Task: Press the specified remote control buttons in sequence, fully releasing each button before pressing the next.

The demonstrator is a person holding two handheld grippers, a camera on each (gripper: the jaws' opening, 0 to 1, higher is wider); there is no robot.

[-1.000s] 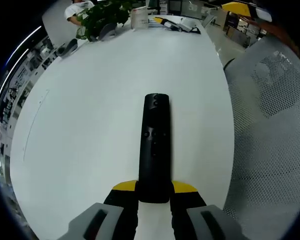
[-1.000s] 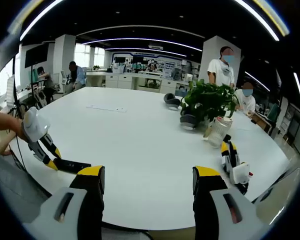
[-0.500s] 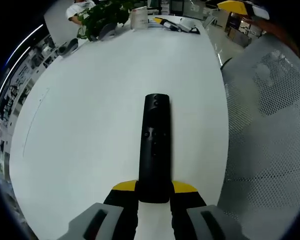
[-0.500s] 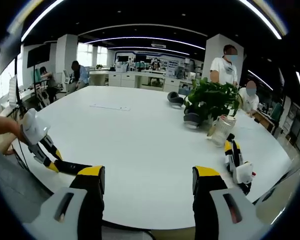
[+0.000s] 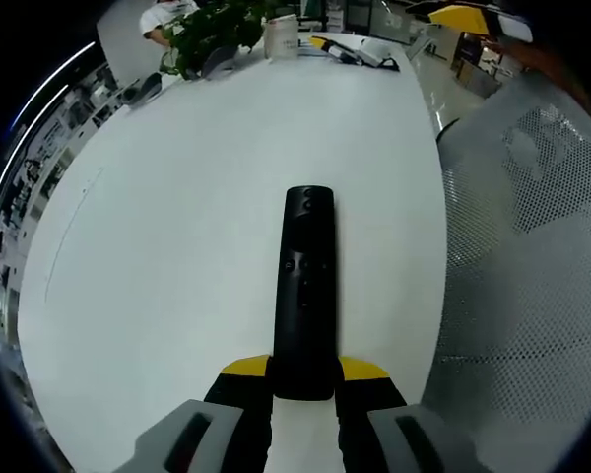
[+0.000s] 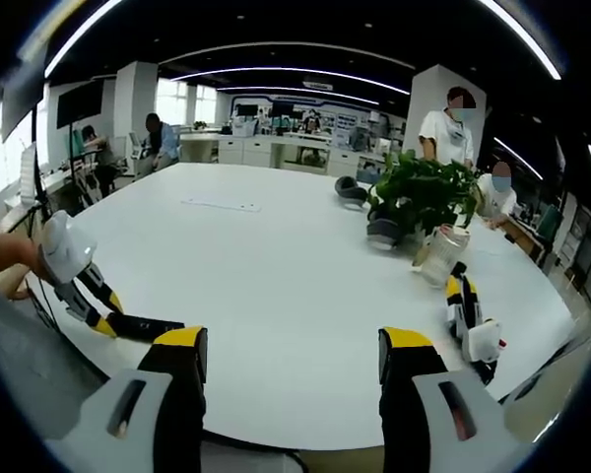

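Note:
A long black remote control [image 5: 305, 286] points away from me over the white table [image 5: 177, 246], its near end clamped between the yellow-tipped jaws of my left gripper [image 5: 304, 371], which is shut on it. Small buttons show near its middle and a round one near its far end. In the right gripper view the same left gripper [image 6: 100, 323] appears at the left edge with the remote control [image 6: 143, 325] sticking out over the table's rim. My right gripper [image 6: 291, 360] is open with nothing between its jaws, off the table's near edge.
A potted plant [image 6: 421, 194], a glass jar [image 6: 440, 256] and a spare yellow-and-black gripper [image 6: 467, 320] stand at the table's right side. A grey mesh chair [image 5: 532, 246] sits beside the table. Two people stand behind the plant; others sit far back.
Both views have shifted slightly with the hands. The remote stays clamped in the left gripper and the right gripper stays open.

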